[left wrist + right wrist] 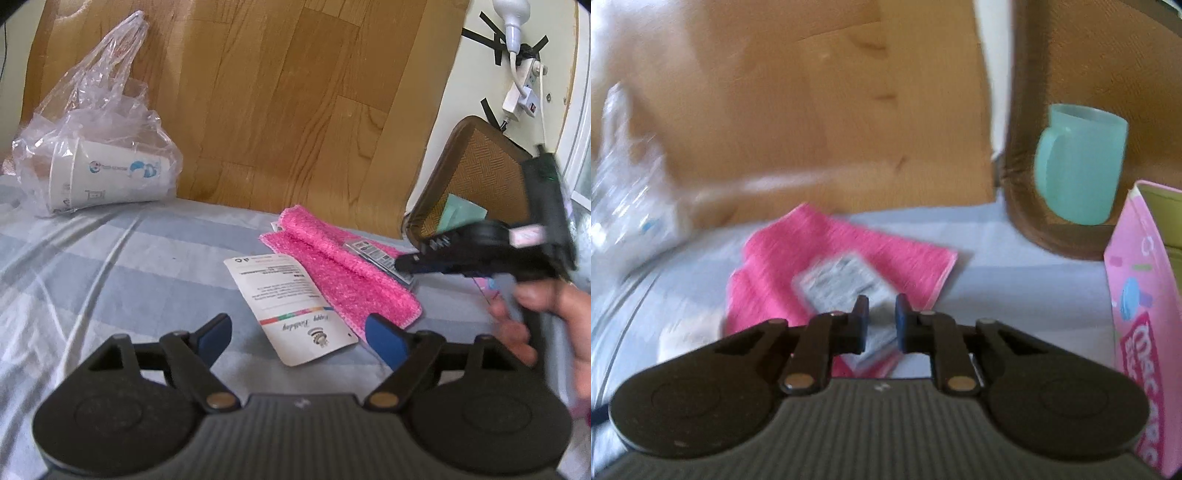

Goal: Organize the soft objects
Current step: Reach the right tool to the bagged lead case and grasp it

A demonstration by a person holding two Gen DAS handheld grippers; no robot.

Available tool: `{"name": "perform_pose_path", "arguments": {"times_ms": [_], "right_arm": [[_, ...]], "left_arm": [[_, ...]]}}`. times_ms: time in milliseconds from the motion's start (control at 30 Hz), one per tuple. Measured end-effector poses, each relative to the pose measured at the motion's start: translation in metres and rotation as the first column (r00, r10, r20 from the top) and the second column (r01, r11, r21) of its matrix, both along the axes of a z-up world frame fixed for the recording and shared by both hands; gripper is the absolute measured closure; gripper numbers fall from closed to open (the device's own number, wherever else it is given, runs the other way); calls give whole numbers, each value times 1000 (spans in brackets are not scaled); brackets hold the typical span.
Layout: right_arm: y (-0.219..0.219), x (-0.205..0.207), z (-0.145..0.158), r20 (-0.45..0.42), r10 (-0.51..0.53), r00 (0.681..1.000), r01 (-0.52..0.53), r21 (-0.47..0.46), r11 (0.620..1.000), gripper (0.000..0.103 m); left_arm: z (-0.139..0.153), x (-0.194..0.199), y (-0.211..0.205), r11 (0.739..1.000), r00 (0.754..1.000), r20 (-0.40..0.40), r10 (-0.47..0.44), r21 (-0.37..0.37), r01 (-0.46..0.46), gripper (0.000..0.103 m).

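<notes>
Spreading bed sheet [110, 266]: striped blue-grey, bare at left and in front.
Plastic bag [96, 147]: holds paper cups, at the far left edge by the wood-grain wall.
Pink cloth [343, 273]: half folded mid-sheet, a label [846, 284] on it, a white card [291, 306] beside its near edge.
Left gripper [299, 339]: jaws wide, over the card.
Right gripper [881, 325]: jaws narrow, empty, above the label.

Towel [332, 266] lies on bedsheet [110, 266]; label [380, 254] on towel; card [291, 306] just left, touching. Bagged cups [96, 166] far left; mug [1078, 166] right, before mat [476, 177].
</notes>
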State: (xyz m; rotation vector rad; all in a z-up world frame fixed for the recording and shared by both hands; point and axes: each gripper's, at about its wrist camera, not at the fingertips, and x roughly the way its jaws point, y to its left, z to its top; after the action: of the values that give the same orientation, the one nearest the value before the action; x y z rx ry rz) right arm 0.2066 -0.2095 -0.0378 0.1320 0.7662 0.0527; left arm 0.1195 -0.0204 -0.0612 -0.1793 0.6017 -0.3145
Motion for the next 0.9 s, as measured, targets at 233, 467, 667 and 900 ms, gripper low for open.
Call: {"name": "perform_pose_path", "arguments": {"times_ms": [233,467,667,900], "right_arm": [[14,-9,5,113,46,993,-34,-107,994,50],[22,20,-24,49,63,997,-54,-163,985,34],[13,-16,0,155,8,988,14,-135,991,43],[22,-152,-3,103,167,980,-153,-130,980,44]], "left_arm": [[0,-3,1,1000,1000,12,16,18,-16,19],[1,-1,-3,1000,999,25,-28,5,28,19],[-1,2,-2,1000,999,13,-30,-9,30,19],[-3,6,7,995,998,-25,-63,-82,61,23]]}}
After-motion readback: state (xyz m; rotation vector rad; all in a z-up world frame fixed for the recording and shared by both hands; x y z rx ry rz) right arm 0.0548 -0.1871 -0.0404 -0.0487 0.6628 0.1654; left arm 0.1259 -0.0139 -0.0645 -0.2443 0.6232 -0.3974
